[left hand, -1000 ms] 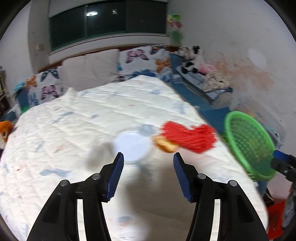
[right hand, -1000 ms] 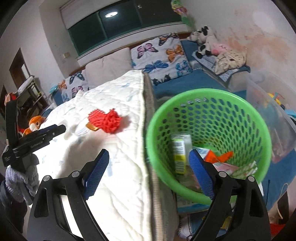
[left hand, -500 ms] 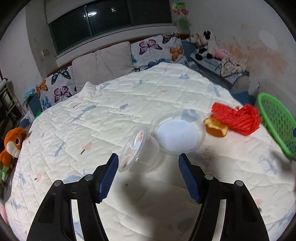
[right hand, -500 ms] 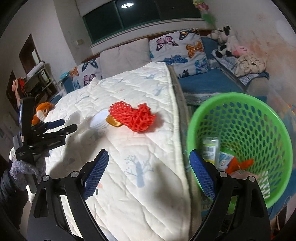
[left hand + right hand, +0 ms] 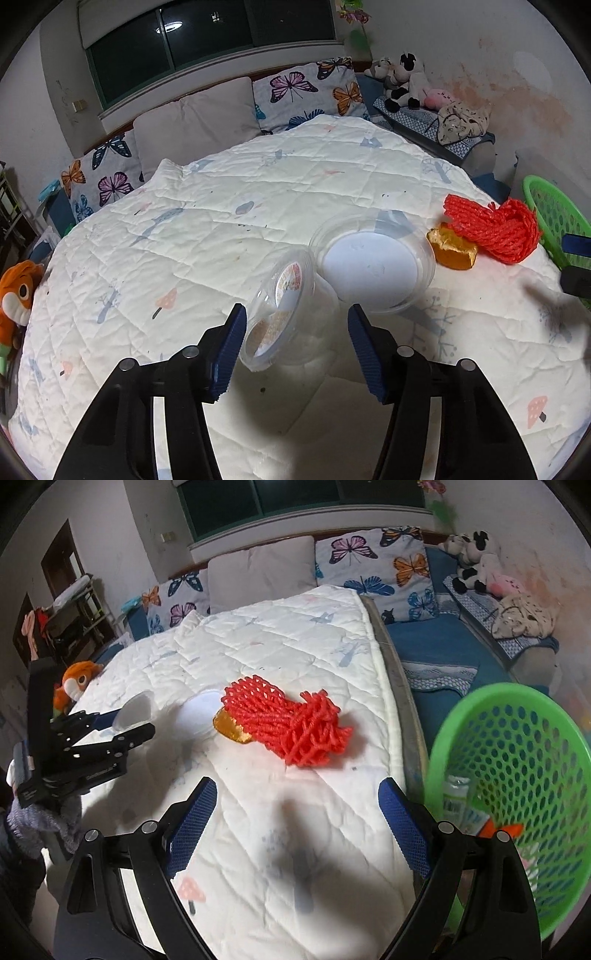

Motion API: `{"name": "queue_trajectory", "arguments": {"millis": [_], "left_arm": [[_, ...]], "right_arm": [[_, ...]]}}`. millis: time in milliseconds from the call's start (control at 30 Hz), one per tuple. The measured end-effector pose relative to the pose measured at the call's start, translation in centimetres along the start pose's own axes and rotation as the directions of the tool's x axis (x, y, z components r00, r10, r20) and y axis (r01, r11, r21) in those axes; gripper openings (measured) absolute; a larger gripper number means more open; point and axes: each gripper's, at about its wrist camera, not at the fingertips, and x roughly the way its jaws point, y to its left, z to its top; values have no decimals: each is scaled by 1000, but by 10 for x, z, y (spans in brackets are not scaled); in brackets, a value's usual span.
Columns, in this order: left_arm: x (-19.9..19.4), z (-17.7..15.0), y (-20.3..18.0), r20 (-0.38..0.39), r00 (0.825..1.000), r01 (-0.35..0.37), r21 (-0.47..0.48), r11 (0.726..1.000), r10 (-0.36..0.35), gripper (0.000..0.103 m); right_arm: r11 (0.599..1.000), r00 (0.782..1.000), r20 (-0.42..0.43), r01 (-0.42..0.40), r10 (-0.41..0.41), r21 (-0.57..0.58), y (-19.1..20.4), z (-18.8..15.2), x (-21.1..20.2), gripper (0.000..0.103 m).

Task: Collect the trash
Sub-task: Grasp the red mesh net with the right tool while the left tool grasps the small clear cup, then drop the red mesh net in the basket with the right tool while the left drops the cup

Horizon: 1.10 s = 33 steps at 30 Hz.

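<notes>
The left tool (image 5: pixel 295 341) has its jaws closing with a clear plastic cup (image 5: pixel 286 314) lying on its side between them — the left pad seems to touch the cup's rim, the right pad stands off, so nothing is clamped yet. Just beyond the cup, touching it, sits a clear round lid (image 5: pixel 371 266); past that lie a piece of orange peel (image 5: pixel 452 245) and a red foam net (image 5: pixel 491 230), close to the bed's (image 5: pixel 221 229) right edge.

The right tool (image 5: pixel 297 825) is spread wide over bare quilt, holding nothing. Only its view shows the inside of the green basket (image 5: pixel 517 738) beside the bed's right edge, with a bottle and wrappers in it, and the left tool (image 5: pixel 110 725) from the side with the person's gloved hand (image 5: pixel 44 812) behind it. The left view alone shows the cup's printed label and the crumbs inside.

A second ago the left view was blurred and showed only the lid ahead of the tool; now the cup is between the pads. The right view then looked straight into the basket — now the basket sits at its right edge and the net lies ahead.
</notes>
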Motion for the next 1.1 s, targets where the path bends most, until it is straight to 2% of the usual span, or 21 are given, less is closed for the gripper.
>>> {"name": "queue_trajectory", "arguments": {"millis": [133, 367, 467, 567, 667, 733, 1100], "left_arm": [[4, 2, 2, -5, 1000, 20, -4, 1000, -20, 46], [10, 2, 5, -17, 999, 35, 5, 999, -35, 43], [11, 1, 5, -19, 999, 45, 6, 999, -45, 39], [11, 0, 5, -18, 999, 48, 19, 999, -48, 37], [8, 0, 6, -14, 999, 53, 18, 998, -53, 34], [5, -1, 6, -9, 999, 52, 15, 999, -52, 34], [-29, -2, 2, 33, 993, 113, -31, 993, -112, 33]], "right_arm": [[1000, 1000, -11, 7, -7, -19, 1, 8, 14, 88], [999, 999, -40, 23, -25, -46, 1, 17, 39, 86], [998, 998, -54, 27, -30, -53, 1, 18, 49, 80], [998, 997, -67, 25, -29, -50, 0, 18, 55, 69], [999, 998, -56, 19, -21, -37, -3, 17, 53, 62], [1000, 999, -52, 12, -13, -25, -6, 16, 50, 51], [1000, 1000, -7, -23, 24, 17, -10, 5, 17, 47]]}}
